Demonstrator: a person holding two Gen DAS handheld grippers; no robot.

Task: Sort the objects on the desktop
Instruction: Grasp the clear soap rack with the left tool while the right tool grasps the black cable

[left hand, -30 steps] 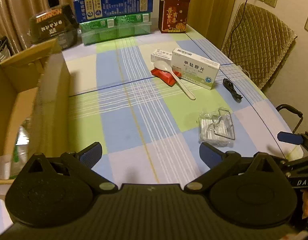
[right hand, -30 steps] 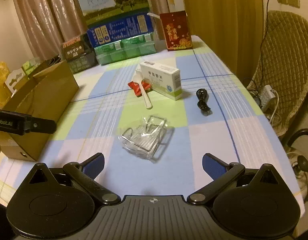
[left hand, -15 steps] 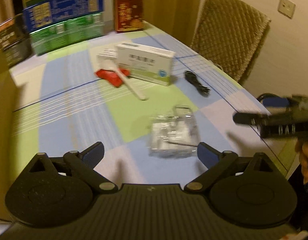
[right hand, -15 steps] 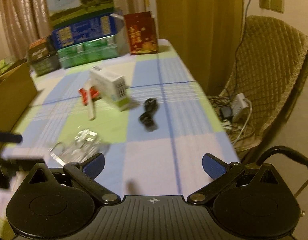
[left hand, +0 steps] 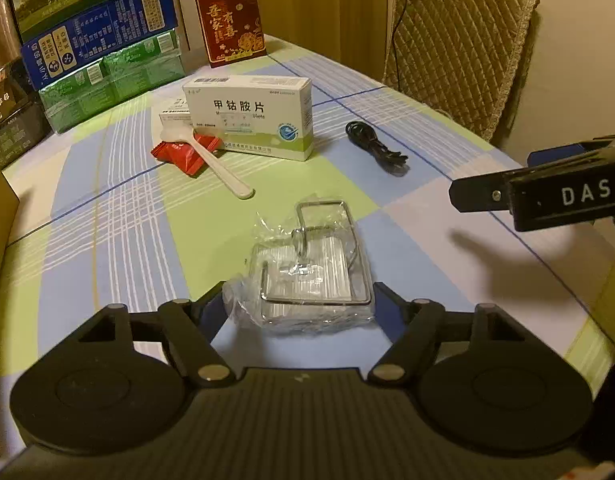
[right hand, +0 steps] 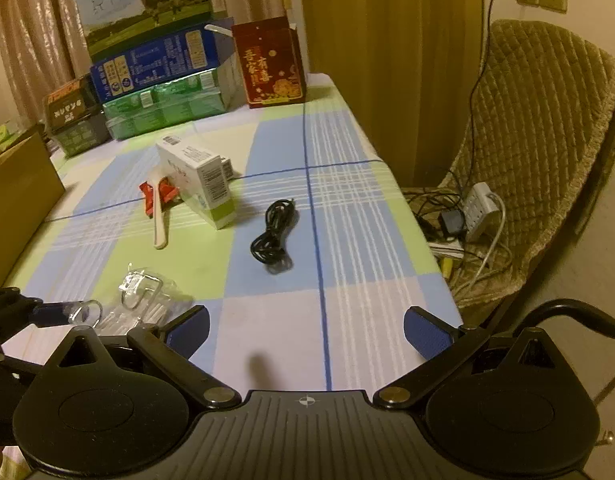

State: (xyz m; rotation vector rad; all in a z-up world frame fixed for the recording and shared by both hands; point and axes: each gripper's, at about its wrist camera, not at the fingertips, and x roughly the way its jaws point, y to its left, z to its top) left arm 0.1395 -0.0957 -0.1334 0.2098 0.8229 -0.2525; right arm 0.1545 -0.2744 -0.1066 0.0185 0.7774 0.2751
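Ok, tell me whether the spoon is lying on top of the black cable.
No, the spoon rests across the red packet beside the medicine box, well apart from the cable.

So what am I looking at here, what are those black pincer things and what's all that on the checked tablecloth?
These are two handheld grippers, each with a camera looking along its fingers. In the left camera's view, the left gripper straddles a clear plastic packet holding a wire rack, jaws open around it. The right gripper hovers open, empty. Also on the checked tablecloth: a white medicine box, a white plastic spoon lying over a red wrapper, and a coiled black cable.
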